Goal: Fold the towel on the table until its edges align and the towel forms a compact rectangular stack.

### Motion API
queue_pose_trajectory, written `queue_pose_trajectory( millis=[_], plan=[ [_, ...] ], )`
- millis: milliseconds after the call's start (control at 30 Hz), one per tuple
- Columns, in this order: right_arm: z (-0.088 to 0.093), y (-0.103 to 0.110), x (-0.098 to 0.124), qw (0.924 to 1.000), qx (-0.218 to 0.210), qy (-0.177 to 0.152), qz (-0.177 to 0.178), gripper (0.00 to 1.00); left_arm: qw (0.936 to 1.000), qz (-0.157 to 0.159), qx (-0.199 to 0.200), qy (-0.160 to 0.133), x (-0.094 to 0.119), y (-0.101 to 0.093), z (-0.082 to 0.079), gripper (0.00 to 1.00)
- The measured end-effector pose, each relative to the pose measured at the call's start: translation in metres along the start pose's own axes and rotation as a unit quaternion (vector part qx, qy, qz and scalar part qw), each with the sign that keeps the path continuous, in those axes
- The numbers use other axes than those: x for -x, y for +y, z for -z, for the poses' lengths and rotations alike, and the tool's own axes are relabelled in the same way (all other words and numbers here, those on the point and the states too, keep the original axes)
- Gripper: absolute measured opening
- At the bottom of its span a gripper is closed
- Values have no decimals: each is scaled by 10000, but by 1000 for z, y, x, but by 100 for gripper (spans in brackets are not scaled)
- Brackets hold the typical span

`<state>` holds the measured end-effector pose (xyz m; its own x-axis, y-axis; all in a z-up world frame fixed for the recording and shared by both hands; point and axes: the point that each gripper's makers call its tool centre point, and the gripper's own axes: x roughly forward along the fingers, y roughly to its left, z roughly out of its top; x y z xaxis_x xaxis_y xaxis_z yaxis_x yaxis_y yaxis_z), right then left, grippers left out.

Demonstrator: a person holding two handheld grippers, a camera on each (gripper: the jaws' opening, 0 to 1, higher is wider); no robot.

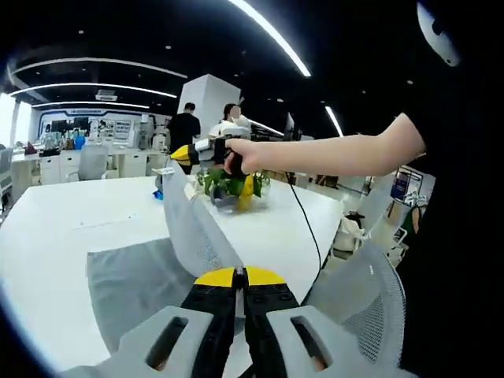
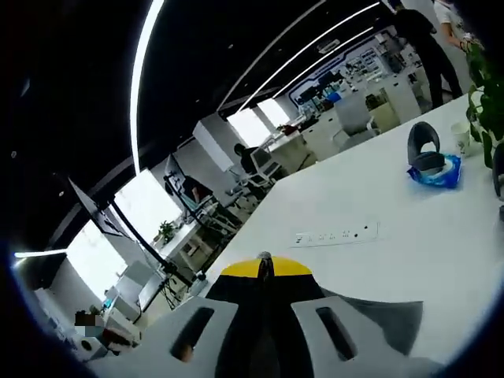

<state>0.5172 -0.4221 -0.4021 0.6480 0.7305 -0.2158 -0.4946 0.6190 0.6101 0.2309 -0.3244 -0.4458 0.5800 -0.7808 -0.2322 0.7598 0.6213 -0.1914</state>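
Observation:
A grey towel (image 1: 134, 283) lies partly flat on the white table (image 1: 71, 252). One edge of it rises as a taut strip from my left gripper (image 1: 240, 276) up to my right gripper (image 1: 177, 160). The left jaws stand shut on the towel's near corner. A person's hand (image 1: 236, 155) holds the right gripper above the table's middle, with its yellow tips pinching the far corner. In the right gripper view the right gripper (image 2: 265, 266) is shut, and grey towel (image 2: 386, 327) shows just under its jaws.
A potted plant (image 1: 232, 185) stands mid-table behind the raised edge, with a blue packet (image 2: 433, 172), a dark object and a white cup (image 2: 461, 138) nearby. A white power strip (image 2: 335, 234) lies on the table. A mesh chair back (image 1: 370, 303) is at the near right. People stand far behind.

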Motion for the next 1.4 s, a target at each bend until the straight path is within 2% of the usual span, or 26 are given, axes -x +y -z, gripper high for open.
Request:
queue_pose_trajectory(
  millis=[67,167,233,300,400,467,533,633,667,733,867,1100,1167,1300,1400],
  plan=[
    [2,3,-4,10000,45,50,-3,0,9998,51,99,-173,5,-1,-4,2],
    [10,0,-11,9999,1,125,10,0,9994,119,226,-224,6,1,-2,2],
    [14,-2,-18,9997,-145,166,-40,0,9994,28,262,-239,6,6,3,2],
    [16,-6,-22,9996,-259,143,-20,0,9982,-273,487,-233,7,20,11,2],
    [20,-5,-29,9993,-326,139,-79,0,9968,-393,589,-377,13,25,10,2],
    [23,0,-36,9980,-579,139,-222,0,9962,-496,596,-387,18,28,9,2],
    [24,5,-43,9978,-583,135,-268,0,9957,-555,617,-410,22,31,9,2],
    [30,10,-51,9978,-574,135,-310,0,9953,-646,642,-329,24,37,15,2],
    [33,9,-54,9976,-594,167,-320,0,9952,-745,599,-188,26,40,21,2],
    [42,7,-59,9972,-644,251,-297,0,9952,-806,549,-117,28,43,26,2],
    [46,13,-65,9943,-933,175,-479,0,9929,-944,702,-194,39,48,29,2],
    [52,21,-77,9917,-1121,110,-623,0,9892,-1141,875,-295,50,62,34,2],
    [57,17,-82,9900,-1275,125,-599,0,9867,-1265,986,-272,52,71,41,2],
    [70,8,-89,9900,-1321,198,-445,0,9850,-1307,1113,-198,52,78,50,2],
    [81,2,-95,9877,-1503,203,-367,0,9839,-1371,1142,6,51,83,63,2]
  ],
)
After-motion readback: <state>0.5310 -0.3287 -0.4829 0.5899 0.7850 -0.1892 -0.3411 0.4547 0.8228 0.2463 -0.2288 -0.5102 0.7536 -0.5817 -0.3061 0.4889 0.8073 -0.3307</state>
